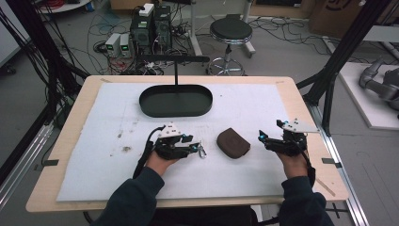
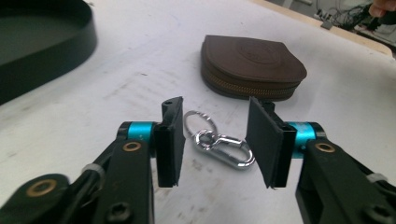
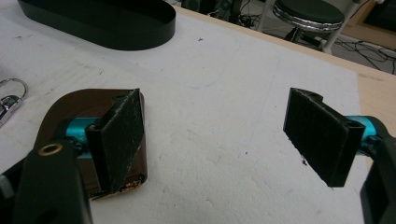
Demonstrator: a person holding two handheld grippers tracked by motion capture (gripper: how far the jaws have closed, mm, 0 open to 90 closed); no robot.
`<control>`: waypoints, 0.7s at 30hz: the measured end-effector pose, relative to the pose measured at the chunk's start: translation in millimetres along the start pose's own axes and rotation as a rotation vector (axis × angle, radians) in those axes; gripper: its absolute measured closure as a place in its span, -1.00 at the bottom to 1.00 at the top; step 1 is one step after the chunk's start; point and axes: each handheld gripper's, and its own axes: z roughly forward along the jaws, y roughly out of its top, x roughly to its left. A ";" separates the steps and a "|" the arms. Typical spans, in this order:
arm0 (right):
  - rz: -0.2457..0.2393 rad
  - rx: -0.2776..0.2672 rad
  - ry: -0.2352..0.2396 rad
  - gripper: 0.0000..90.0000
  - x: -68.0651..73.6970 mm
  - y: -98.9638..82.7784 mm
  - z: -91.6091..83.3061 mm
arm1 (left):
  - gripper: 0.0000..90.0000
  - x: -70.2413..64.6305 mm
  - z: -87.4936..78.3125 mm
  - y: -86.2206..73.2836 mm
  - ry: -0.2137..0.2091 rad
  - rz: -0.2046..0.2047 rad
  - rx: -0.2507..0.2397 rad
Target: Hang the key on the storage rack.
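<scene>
A silver carabiner with a key ring (image 2: 224, 148) lies on the white mat between the jaws of my left gripper (image 2: 219, 140). The pads stand on either side of it with gaps, so the gripper is open. From above, the left gripper (image 1: 196, 148) sits at mid-table with the key ring (image 1: 202, 151) at its tips. A brown zipped leather pouch (image 1: 233, 142) lies just to its right. My right gripper (image 1: 270, 130) rests right of the pouch, open wide with nothing between its pads. In the right gripper view (image 3: 217, 135) the pouch (image 3: 70, 105) lies behind the left jaw.
A black oval tray (image 1: 146, 106) with an upright stand sits at the back middle of the mat. The pouch (image 2: 252, 65) lies beyond the key ring in the left gripper view. A stool (image 1: 230, 33) and cables stand on the floor behind the table.
</scene>
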 end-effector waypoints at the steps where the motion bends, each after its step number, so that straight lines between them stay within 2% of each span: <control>1: 0.001 -0.001 0.001 -0.54 -0.1 -0.1 0.0 | 0.27 -0.7 5.4 0.8 0.005 -0.001 0.019; 2: -0.004 0.000 0.003 -0.54 -0.5 -0.7 0.1 | 0.29 -1.0 11.7 1.5 0.022 -0.005 0.042; 7: 0.000 -0.001 0.004 -0.54 -1.2 -1.4 -0.6 | 0.38 0.7 21.6 0.9 0.051 -0.022 0.088; 8: 0.003 -0.001 0.004 -0.54 -2.1 -1.7 -0.9 | 0.50 2.3 23.7 -0.2 0.055 -0.033 0.112; 9: 0.003 -0.001 0.004 -0.54 -2.1 -1.7 -0.9 | 0.59 2.3 23.7 -0.2 0.055 -0.033 0.112; 10: 0.004 0.000 0.004 -0.54 -2.3 -1.8 -0.9 | 0.59 2.8 23.8 -0.5 0.064 -0.030 0.129; 11: 0.005 0.002 0.006 -0.54 -2.6 -2.0 -0.2 | 0.74 4.3 23.7 -1.0 0.064 -0.032 0.143; 15: 0.001 0.006 0.011 -0.54 -1.7 -2.0 0.8 | 0.91 4.7 22.2 -0.8 0.066 -0.017 0.153; 21: 0.006 0.006 0.014 -0.54 -1.7 -2.2 0.1 | 0.92 5.5 20.9 -1.1 0.069 -0.001 0.167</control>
